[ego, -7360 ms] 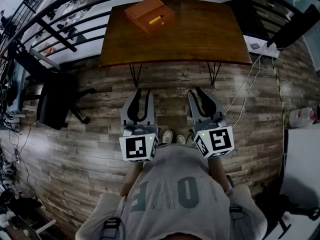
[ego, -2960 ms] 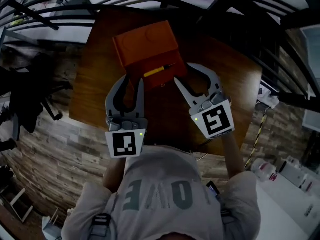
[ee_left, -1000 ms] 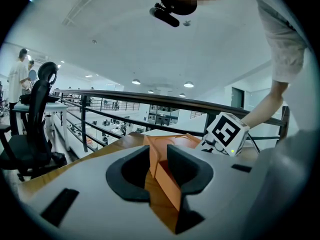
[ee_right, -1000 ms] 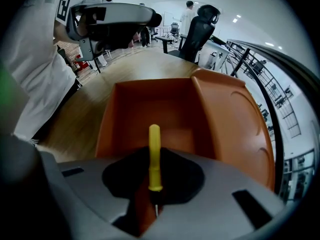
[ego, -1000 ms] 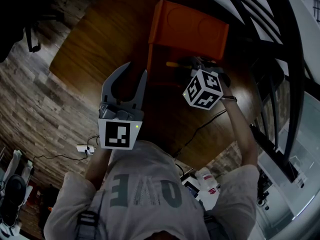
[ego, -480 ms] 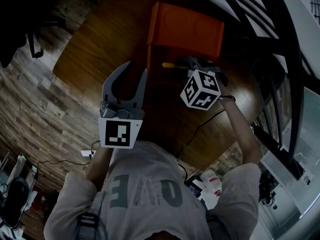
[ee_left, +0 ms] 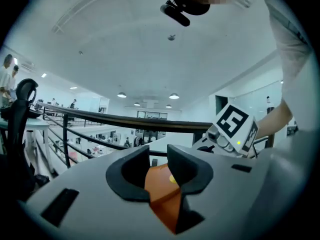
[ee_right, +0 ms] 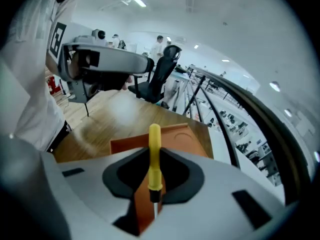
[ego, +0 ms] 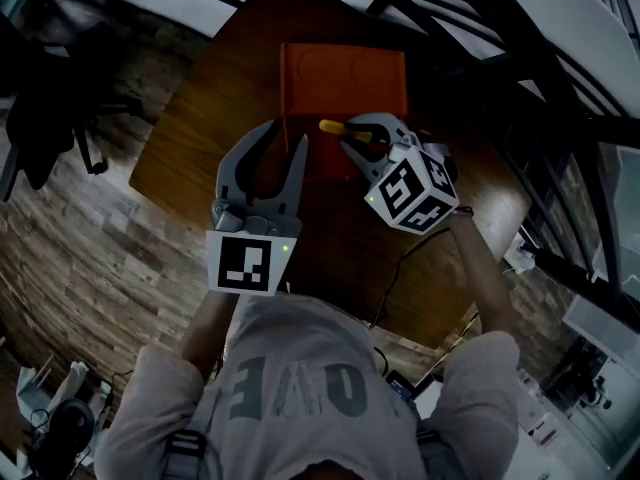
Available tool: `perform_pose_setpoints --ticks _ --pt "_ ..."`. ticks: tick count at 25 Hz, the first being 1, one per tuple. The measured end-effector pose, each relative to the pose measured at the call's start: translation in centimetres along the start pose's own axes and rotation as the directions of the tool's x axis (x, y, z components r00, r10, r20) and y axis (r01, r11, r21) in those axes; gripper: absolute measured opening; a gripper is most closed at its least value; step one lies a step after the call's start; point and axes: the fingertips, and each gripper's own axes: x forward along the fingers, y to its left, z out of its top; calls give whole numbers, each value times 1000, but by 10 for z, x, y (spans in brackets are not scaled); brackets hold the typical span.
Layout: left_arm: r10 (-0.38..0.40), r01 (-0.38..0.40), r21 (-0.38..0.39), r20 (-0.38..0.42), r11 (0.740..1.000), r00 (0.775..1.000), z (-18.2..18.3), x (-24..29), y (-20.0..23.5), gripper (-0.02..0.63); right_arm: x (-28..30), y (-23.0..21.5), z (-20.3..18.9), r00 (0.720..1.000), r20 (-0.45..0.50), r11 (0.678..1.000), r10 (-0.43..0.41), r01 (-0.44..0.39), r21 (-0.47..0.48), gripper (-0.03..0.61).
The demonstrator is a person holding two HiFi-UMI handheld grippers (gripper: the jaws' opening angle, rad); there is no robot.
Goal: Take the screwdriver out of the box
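- One screwdriver (ee_right: 154, 156) is clamped between the fingers (ee_right: 180, 176) of the right gripper (ego: 350, 136). It is held over the near edge of the one orange box (ego: 345, 78).
- Its long axis is seen to run along the gripper's own length. The yellow handle points away from the gripper body and the thin metal shaft points back toward it. In the head view the handle end is turned toward the left side of the desk (ego: 450, 208).
- The box is set toward the far edge of the desk.
- The left gripper (ego: 287, 133) is held just beside the box's near left corner. Its fingers (ee_left: 127, 176) are apart, with nothing gripped.
- Two grippers, one box and one screwdriver are counted.
- Three seconds ago the screwdriver lay in the box and both grippers were open short of it. Now it is gripped by the right one.
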Motion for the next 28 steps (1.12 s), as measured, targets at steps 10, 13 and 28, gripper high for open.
perform_pose_setpoints --ticks 10,13,28 --pt "-124 113 106 102 988 987 79 14 -57 106 -129 -28 38 887 259 905 -383 304 296 74" --pt "-154 143 97 116 985 981 98 10 -70 106 -167 -26 46 800 325 832 -504 349 432 74" --pt "-273 258 111 154 960 950 122 -12 -106 106 -256 10 33 352 240 352 -905 300 886 74"
